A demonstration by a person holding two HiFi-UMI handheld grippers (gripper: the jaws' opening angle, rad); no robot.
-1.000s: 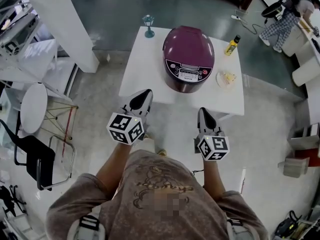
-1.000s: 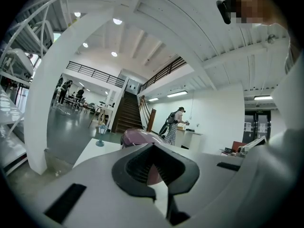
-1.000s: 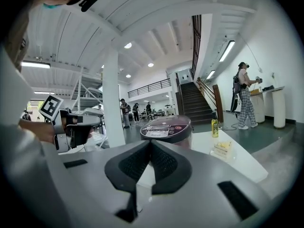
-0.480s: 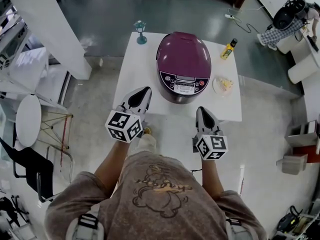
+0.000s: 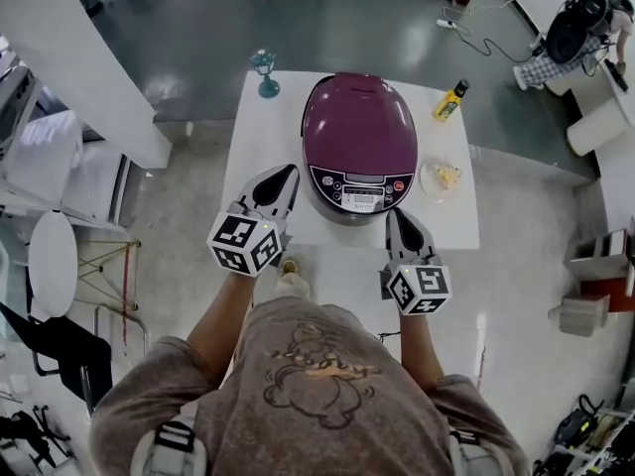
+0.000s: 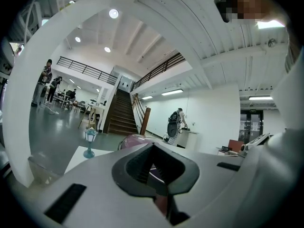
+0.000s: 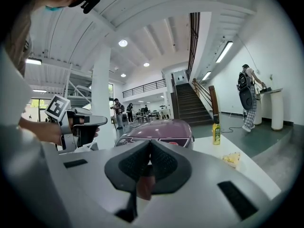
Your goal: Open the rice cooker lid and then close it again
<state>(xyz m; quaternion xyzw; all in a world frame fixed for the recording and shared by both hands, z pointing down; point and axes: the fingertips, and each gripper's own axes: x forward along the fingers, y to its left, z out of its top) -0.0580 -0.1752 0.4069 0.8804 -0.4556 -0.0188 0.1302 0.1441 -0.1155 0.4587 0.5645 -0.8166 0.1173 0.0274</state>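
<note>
my left tongs (image 5: 281, 178) and right tongs (image 5: 401, 222) were shut, empty, just before the glossy purple rice cooker (image 5: 357, 157); its lid (image 5: 355, 117) wanted a square push at the front.

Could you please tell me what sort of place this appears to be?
Probably a large open indoor hall, perhaps an office or lab atrium: a staircase and a railed upper level, a thick white column on a glossy floor, and a rice cooker on a white table.
</note>
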